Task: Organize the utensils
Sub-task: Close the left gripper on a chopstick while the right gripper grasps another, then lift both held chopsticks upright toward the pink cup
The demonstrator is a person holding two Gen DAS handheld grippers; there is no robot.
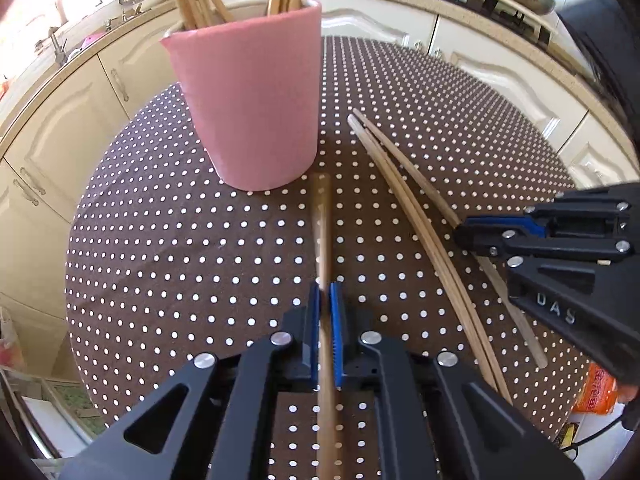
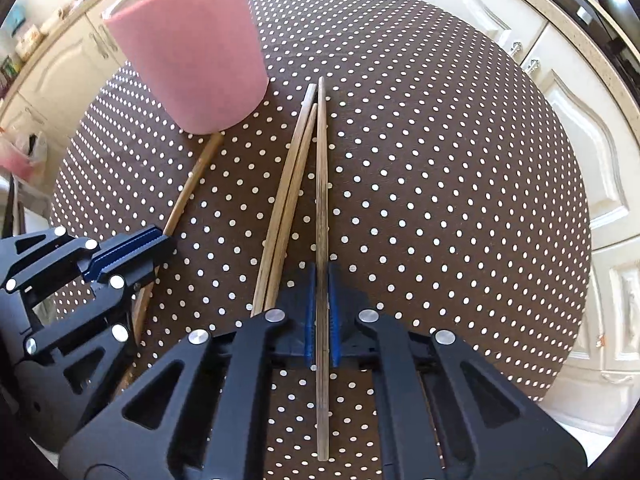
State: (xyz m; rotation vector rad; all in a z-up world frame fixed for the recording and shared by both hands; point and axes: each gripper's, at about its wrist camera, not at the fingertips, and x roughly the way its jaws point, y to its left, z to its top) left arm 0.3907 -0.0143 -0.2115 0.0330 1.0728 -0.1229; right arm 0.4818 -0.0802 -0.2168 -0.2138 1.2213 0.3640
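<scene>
A: Which step are you on?

B: Pick-up. Taking the pink cup [image 1: 248,100] as landmark: your left gripper [image 1: 325,300] pinches a chopstick [image 1: 322,232] whose tip lies at the cup's base; two loose chopsticks [image 2: 288,196] lie right of the cup; your right gripper [image 2: 322,280] is clamped on another chopstick [image 2: 322,184] beyond them.

A: Next?

B: I'd say lift each, stand it upright over the cup's rim, drop it in. Both hands slope steeply down toward the tablecloth [image 1: 160,248].

A round table [image 2: 440,160] is covered by a brown, white-dotted cloth. On it a pink cup [image 2: 192,56] holding chopsticks is stood, and four loose wooden chopsticks [image 2: 292,184] are laid beside it.
</scene>
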